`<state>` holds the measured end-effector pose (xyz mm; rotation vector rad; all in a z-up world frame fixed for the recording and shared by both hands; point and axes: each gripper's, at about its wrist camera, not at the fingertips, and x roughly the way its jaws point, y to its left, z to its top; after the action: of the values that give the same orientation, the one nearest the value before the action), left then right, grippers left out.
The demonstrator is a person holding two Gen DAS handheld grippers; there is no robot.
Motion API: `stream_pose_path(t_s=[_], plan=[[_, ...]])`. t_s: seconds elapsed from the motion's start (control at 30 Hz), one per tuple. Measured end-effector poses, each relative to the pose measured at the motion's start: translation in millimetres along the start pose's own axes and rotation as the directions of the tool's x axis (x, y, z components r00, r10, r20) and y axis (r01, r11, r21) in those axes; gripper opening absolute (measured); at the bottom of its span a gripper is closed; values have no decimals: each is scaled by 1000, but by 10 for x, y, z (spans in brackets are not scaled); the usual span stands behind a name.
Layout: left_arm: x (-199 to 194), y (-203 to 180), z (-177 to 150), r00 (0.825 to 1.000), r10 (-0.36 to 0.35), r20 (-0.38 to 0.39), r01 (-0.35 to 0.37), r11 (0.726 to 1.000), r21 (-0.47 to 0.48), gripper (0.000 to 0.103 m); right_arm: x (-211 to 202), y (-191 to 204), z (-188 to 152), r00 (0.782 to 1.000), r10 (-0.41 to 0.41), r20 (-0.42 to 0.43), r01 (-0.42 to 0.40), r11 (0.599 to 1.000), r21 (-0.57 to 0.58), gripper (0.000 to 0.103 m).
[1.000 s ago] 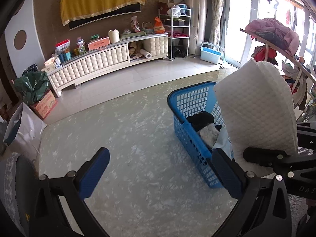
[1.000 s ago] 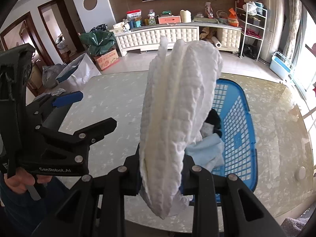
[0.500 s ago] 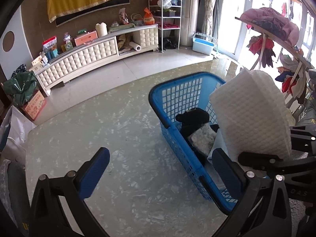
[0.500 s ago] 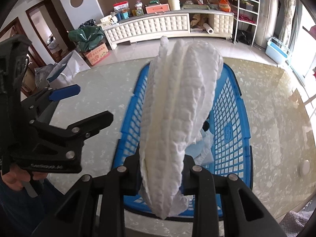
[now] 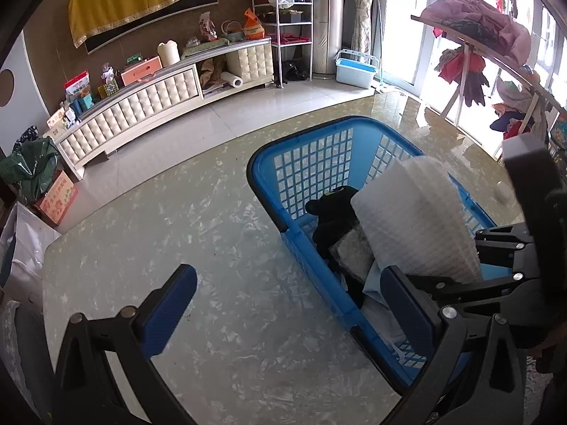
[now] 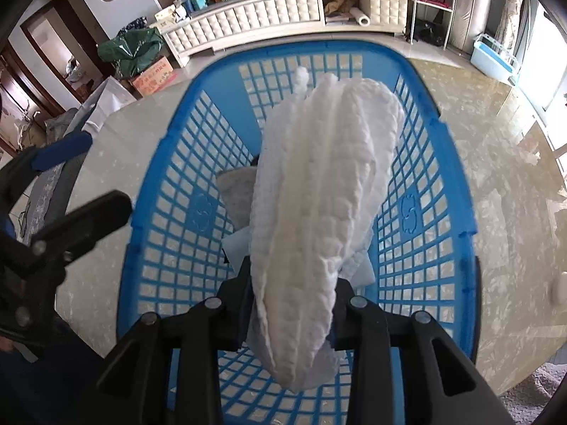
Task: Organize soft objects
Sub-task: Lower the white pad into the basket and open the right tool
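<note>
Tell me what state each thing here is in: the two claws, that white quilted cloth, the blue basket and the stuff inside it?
Right gripper: shut on the white cloth.
White cloth: folded, held upright over the basket.
Left gripper: open, holding nothing.
Blue basket: standing on the marble table, partly filled.
Black soft item: lying in the basket.
Light blue cloth: lying in the basket, partly hidden.

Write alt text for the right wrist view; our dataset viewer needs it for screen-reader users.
The right gripper is shut on a folded white quilted cloth, held above a blue plastic laundry basket on a marbled table. Grey and pale blue fabrics lie inside; the left gripper is at the left edge.
</note>
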<state>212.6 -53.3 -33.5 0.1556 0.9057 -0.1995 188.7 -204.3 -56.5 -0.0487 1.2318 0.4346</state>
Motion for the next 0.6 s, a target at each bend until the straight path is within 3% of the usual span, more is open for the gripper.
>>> stream_pose_path(t_s=[0.17, 0.23, 0.27, 0.33, 0.57, 0.6], plan=[[14, 44, -48, 1000, -4, -12, 4, 1000, -12, 103, 60, 43, 15, 999, -21, -36, 20, 1000, -14, 38], [27, 67, -51, 1000, -8, -18, 8, 1000, -16, 103, 50, 70, 18, 999, -39, -34, 38, 999, -18, 50], [29, 68, -57, 1000, -9, -19, 8, 1000, -17, 103, 45, 90, 19, 998, -52, -35, 51, 998, -23, 61], [36, 70, -63, 1000, -8, -18, 8, 1000, -22, 103, 43, 115, 26, 995, -90, -29, 89, 995, -35, 66], [-3, 69, -107, 1000, -9, -16, 9, 1000, -24, 103, -12, 265, -63, 995, -95, -16, 94, 993, -78, 103], [-10, 67, -115, 1000, -8, -17, 7, 1000, -24, 103, -39, 282, -74, 995, -104, -7, 103, 991, -84, 103]])
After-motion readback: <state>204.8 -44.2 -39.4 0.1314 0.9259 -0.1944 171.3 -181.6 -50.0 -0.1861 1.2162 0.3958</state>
